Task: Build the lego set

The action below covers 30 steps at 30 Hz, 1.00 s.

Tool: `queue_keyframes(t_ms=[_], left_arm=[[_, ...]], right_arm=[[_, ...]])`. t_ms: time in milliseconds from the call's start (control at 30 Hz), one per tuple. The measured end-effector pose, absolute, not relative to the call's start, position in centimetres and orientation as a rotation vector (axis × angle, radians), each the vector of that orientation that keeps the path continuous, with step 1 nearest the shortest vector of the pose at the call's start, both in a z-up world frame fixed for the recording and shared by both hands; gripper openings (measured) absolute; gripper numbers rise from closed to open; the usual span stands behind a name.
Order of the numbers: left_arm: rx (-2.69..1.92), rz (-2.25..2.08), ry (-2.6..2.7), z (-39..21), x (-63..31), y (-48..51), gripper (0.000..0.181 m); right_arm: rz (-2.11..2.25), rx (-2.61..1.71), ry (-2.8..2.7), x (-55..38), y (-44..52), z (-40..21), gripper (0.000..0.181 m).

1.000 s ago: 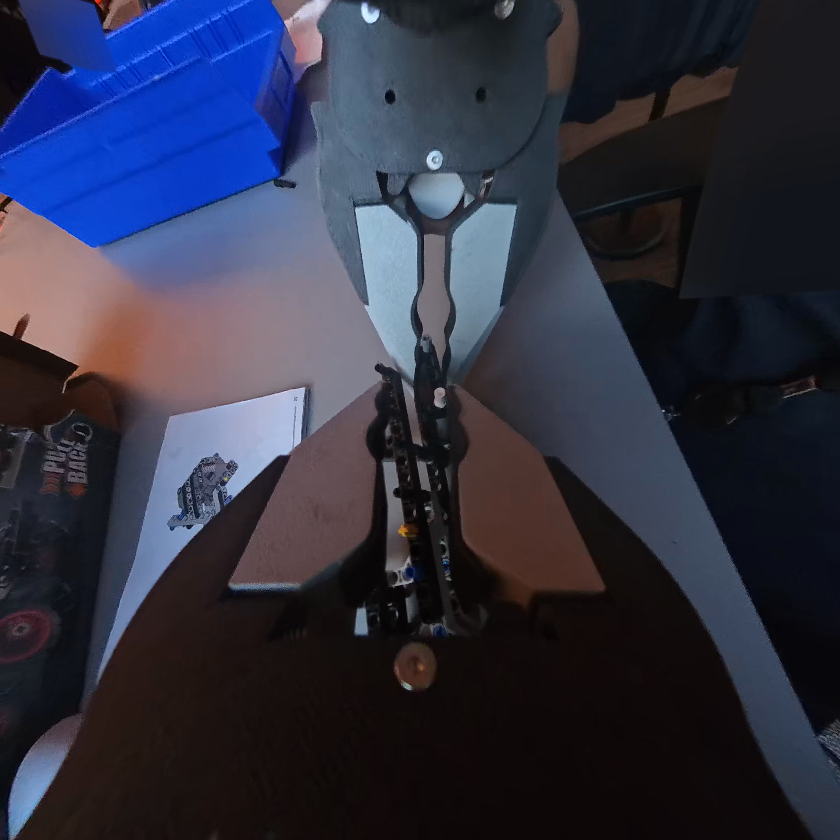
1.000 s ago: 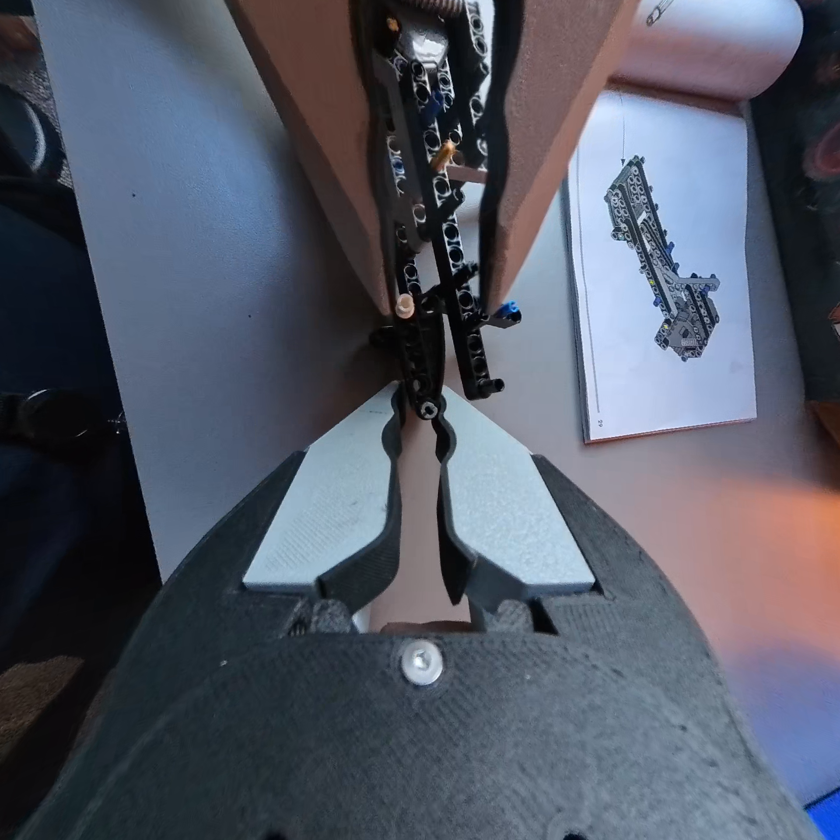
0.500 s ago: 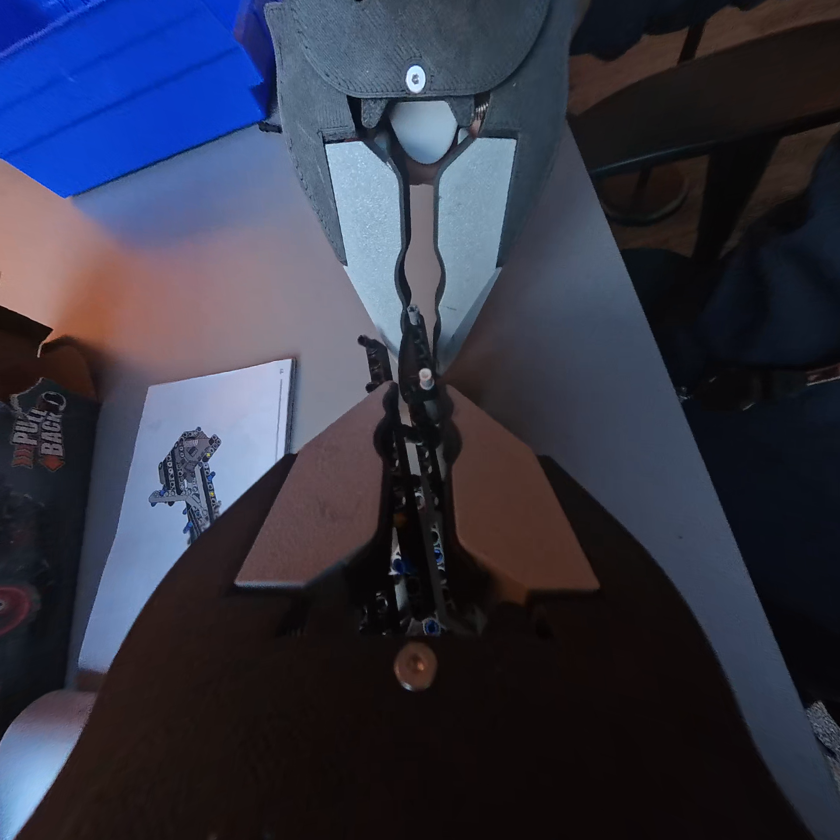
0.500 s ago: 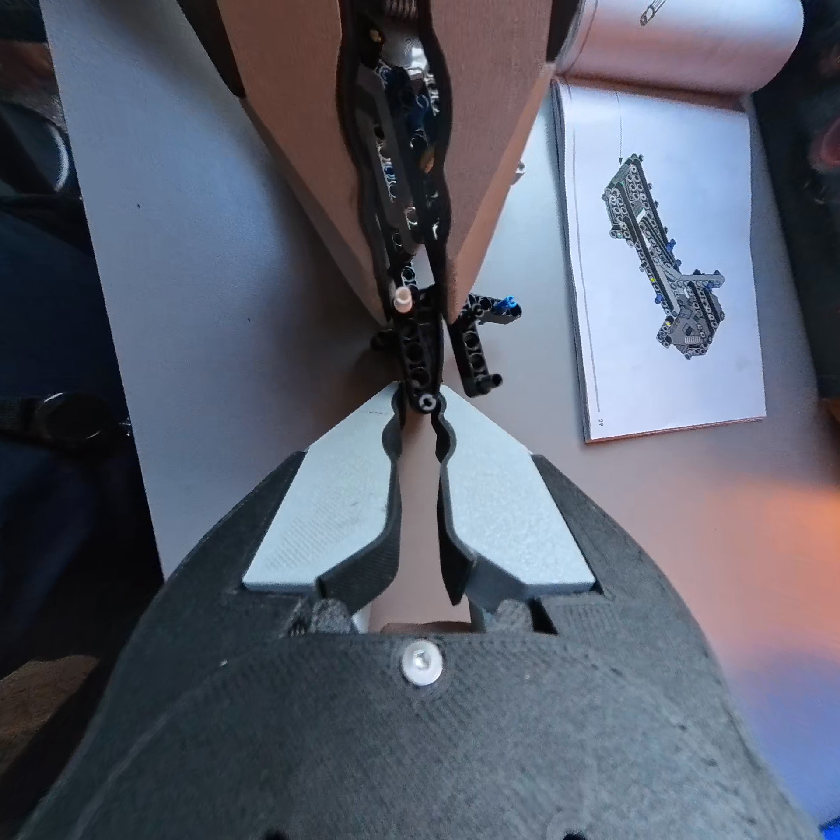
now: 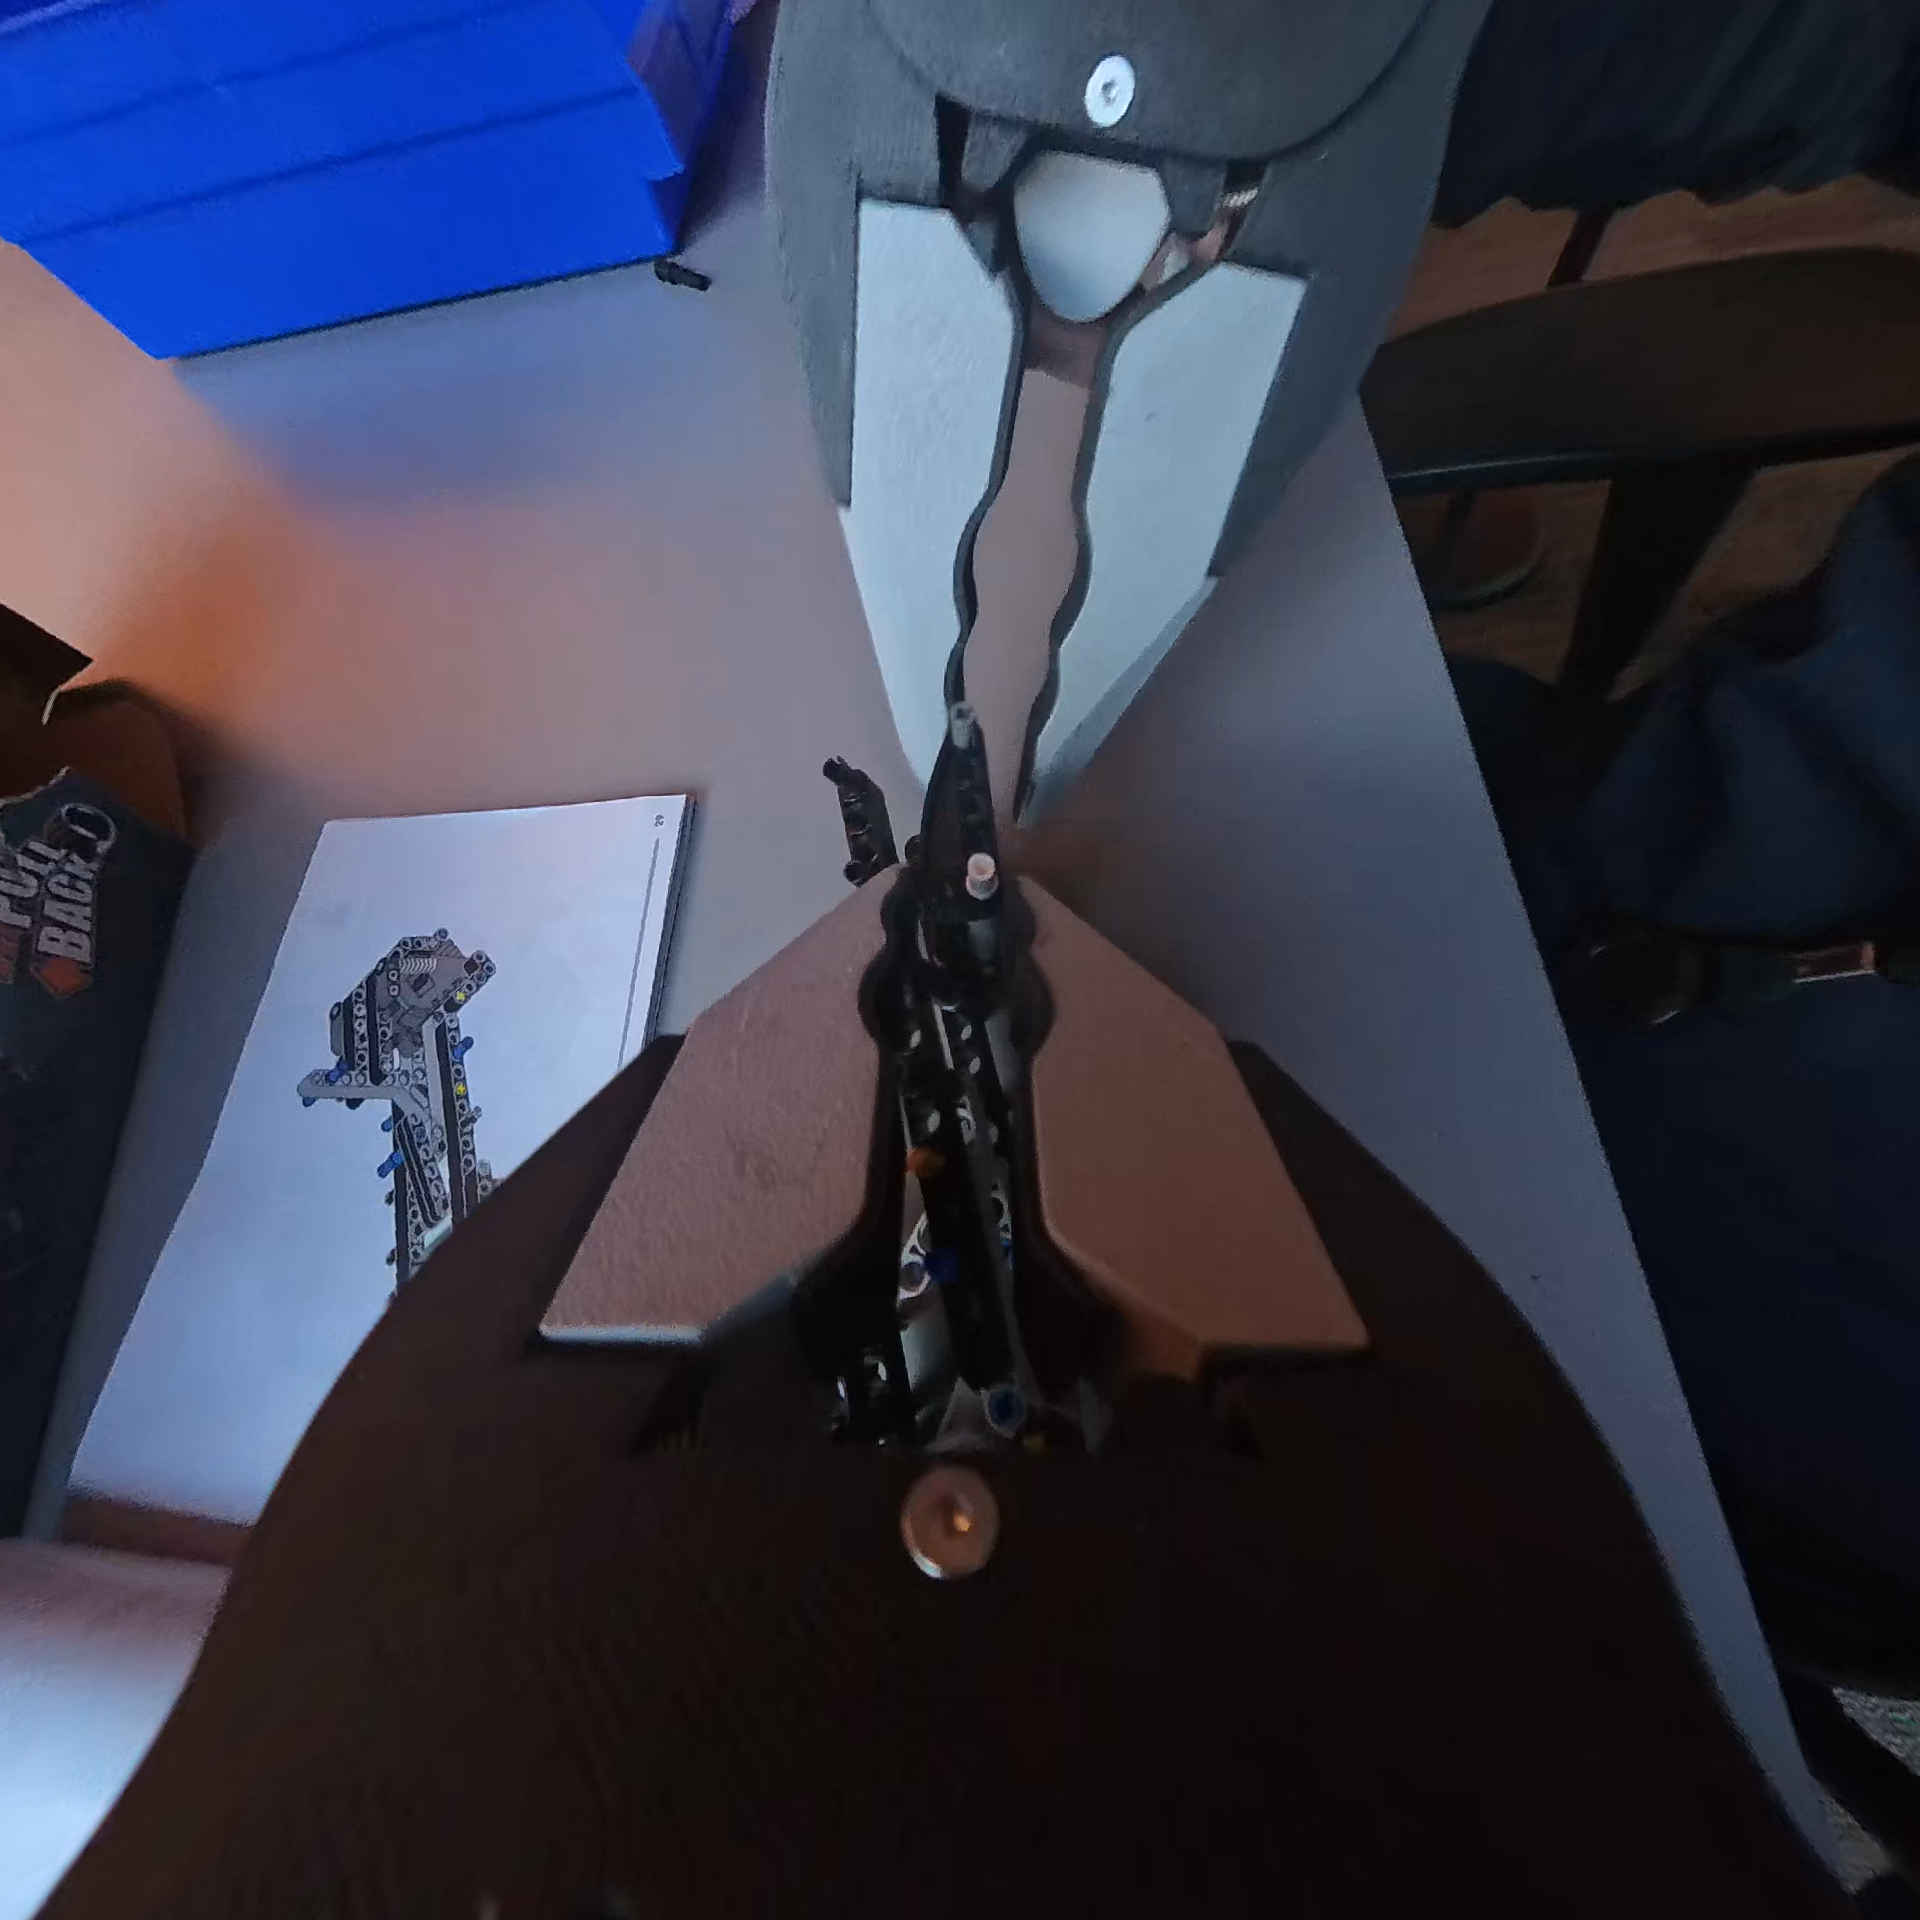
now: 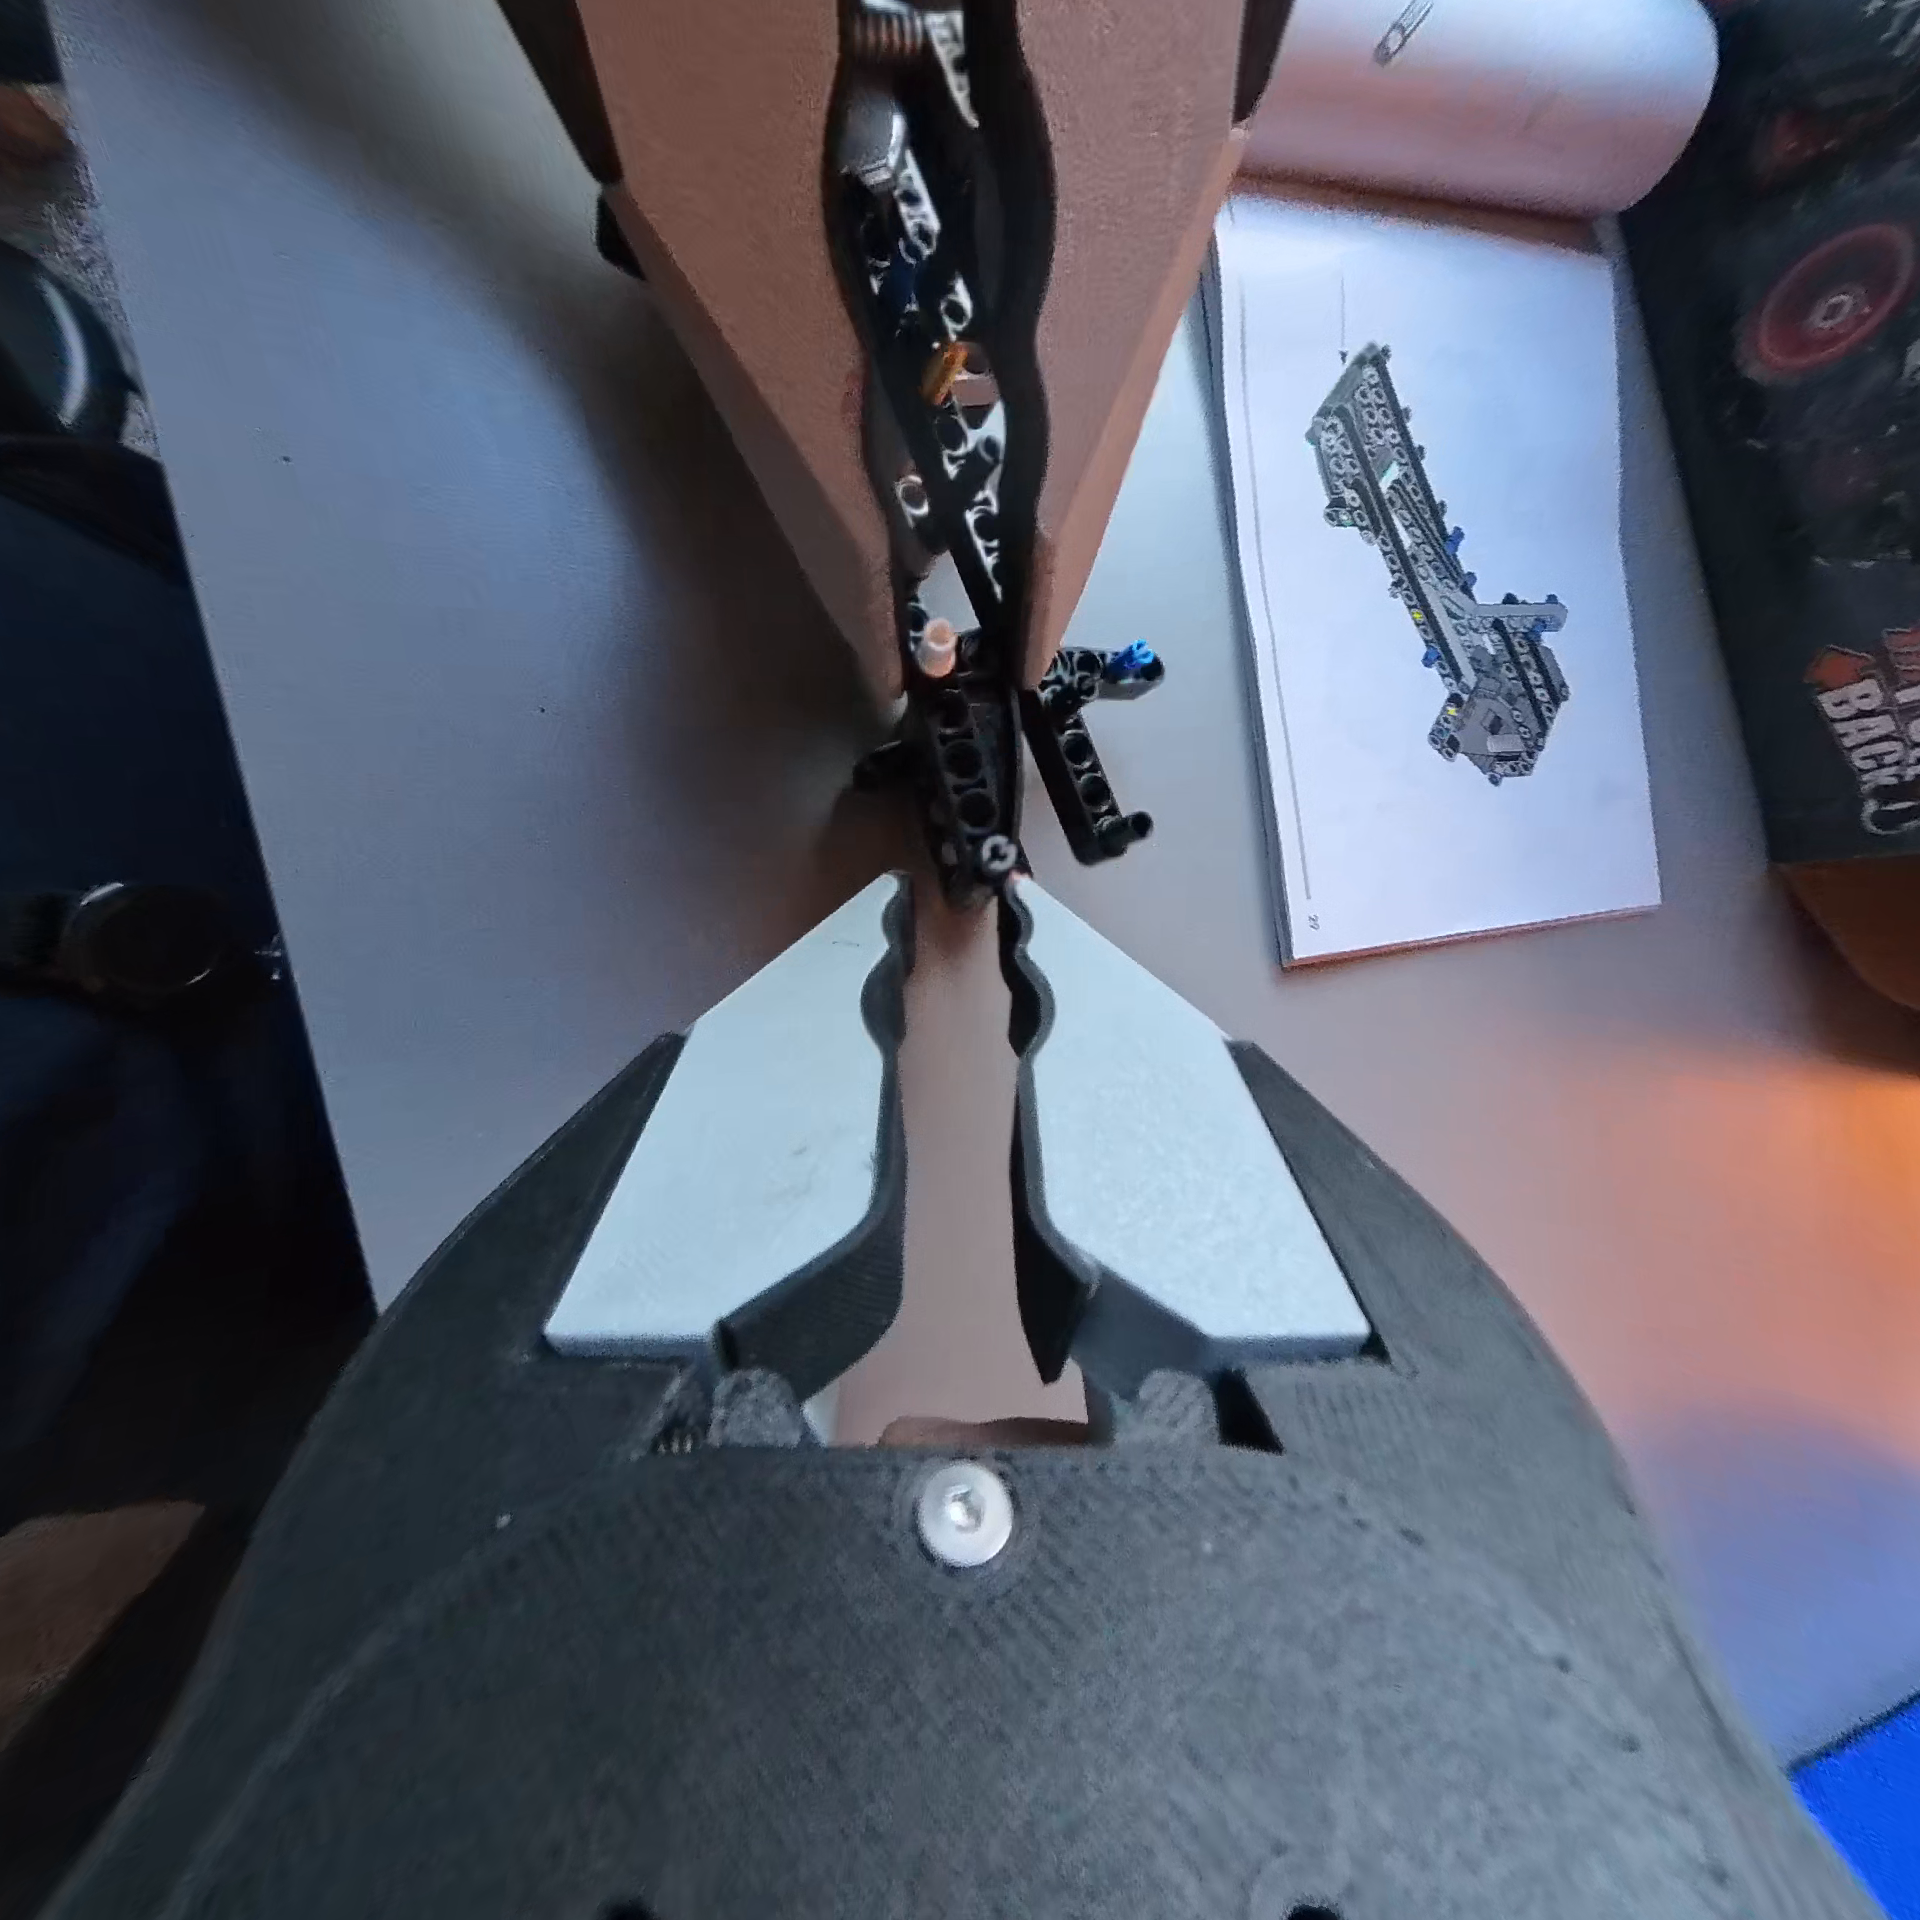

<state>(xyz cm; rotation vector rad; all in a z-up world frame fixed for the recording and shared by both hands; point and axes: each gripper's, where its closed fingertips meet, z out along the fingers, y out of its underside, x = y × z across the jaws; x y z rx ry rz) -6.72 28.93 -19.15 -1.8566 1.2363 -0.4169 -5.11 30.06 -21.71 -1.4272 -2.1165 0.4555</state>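
Left gripper [image 5: 956,904] jaws clamp the lego frame [image 6: 971,790] above the counter [image 6: 499,582] edge; right gripper [image 6: 961,894] jaws, now parted wider, barely pinch its tip.

Two hand-held grippers, tip to tip.

The left gripper [image 5: 956,935] points forward with its jaws clamped on a black beam assembly [image 5: 951,1091] that runs back between its fingers. The right gripper [image 6: 961,883] faces it from the opposite side, its jaws narrowly parted, with the assembly's protruding end sitting between the fingertips [image 6: 1023,883], touching at least one.
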Motion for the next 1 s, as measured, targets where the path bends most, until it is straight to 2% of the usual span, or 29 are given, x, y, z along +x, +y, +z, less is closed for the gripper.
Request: queue_keyframes(t_ms=[33, 267, 433, 533, 633, 700, 1000], left_arm=[[-1.866, -0.419, 1.223, -19.1, -6.8, 29.0, 0.012], [-1.928, -0.438, 1.141, -19.2, -7.2, 29.6, 0.012], [-1.95, -0.431, 1.116, -19.2, -7.0, 29.6, 0.012], [-1.952, -0.423, 1.106, -19.2, -6.9, 29.7, 0.012], [-1.954, -0.429, 1.1, -19.1, -6.9, 29.8, 0.012], [-1.955, -0.429, 1.099, -19.1, -6.9, 29.8, 0.012], [-1.964, -0.443, 1.088, -19.1, -6.8, 29.9, 0.012]], right_arm=[[0.46, -1.424, -2.104, -5.0, 30.1, -21.3, 0.013], [0.511, -1.276, -2.018, -6.4, 29.7, -16.9, 0.017], [0.516, -1.203, -2.142, -7.6, 29.8, -18.6, 0.0], [0.536, -1.145, -2.196, -7.6, 29.7, -18.7, 0.0], [0.486, -1.099, -2.229, -7.4, 30.0, -18.2, 0.014], [0.492, -1.078, -2.279, -7.3, 29.7, -18.5, 0.006], [0.461, -0.969, -2.398, -7.1, 29.2, -18.9, 0.0]])
